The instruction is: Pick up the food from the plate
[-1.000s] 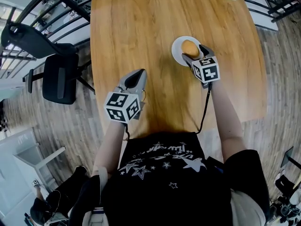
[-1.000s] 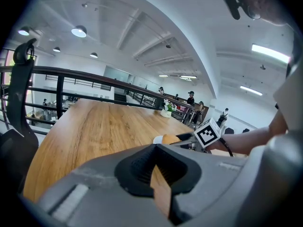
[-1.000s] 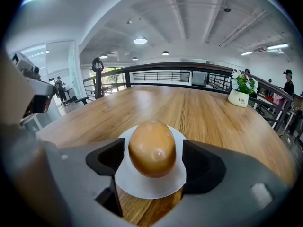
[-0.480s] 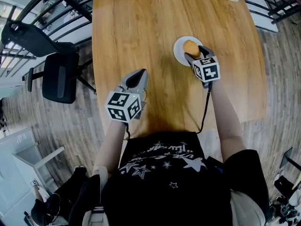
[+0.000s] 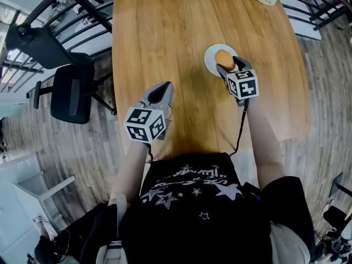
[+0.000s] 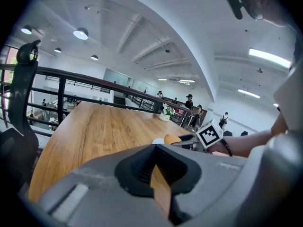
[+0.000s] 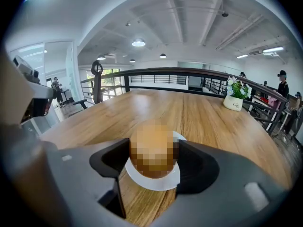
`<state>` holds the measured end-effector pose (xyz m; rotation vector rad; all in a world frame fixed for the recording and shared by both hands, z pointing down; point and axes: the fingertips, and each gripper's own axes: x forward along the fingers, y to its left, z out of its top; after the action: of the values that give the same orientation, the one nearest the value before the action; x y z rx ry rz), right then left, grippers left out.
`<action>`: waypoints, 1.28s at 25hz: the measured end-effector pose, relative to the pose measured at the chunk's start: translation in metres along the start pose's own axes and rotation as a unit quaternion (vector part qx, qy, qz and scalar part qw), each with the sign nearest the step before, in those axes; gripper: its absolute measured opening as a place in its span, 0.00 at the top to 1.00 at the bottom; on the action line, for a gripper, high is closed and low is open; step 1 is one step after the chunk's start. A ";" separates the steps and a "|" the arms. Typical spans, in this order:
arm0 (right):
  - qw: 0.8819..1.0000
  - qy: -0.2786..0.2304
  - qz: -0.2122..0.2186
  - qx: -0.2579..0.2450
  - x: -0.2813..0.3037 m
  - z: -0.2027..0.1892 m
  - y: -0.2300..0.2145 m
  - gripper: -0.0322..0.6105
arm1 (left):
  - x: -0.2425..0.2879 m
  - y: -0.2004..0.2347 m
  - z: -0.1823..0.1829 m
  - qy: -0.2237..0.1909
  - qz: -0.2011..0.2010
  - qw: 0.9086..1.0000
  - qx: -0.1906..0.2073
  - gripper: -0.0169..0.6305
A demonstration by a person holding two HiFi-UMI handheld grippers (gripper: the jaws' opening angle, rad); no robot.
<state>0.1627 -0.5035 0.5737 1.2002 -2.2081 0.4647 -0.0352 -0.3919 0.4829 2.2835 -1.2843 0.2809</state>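
Right gripper view shows my right gripper (image 7: 152,148) with its pads (image 7: 190,159) pressed against both flanks of the round golden bun (image 7: 151,143). These jaws have just been closing, and now they clamp it. The bun sits over the white plate (image 7: 152,182), though I cannot tell whether it has cleared the dish. The plate lies on the wooden table (image 5: 165,32), toward its right side. My left gripper (image 6: 155,148) has its jaws drawn together at the tips with nothing between them. It hangs over the table's near left part, well apart from the plate. A small potted plant (image 7: 235,98) stands at the far right corner.
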 end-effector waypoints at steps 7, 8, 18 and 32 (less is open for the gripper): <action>0.999 -0.020 -0.016 0.020 -0.028 0.005 0.018 0.46 | -0.019 0.000 -0.002 -0.007 -0.015 1.000 -0.003 0.97; 0.999 -0.023 -0.018 0.024 -0.032 0.006 0.021 0.47 | -0.021 0.000 -0.002 -0.008 -0.018 1.000 -0.003 0.97; 0.991 -0.071 -0.051 0.099 -0.081 0.006 0.046 0.47 | -0.034 0.001 -0.012 -0.008 -0.068 0.998 -0.004 0.97; 0.968 -0.133 -0.036 0.210 -0.135 -0.018 0.064 0.47 | -0.031 -0.023 -0.041 0.010 -0.094 0.995 0.002 0.97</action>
<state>0.1724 -0.3721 0.5004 1.6404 -2.3506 0.8128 -0.0294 -0.3380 0.4980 2.3792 -1.0495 0.2397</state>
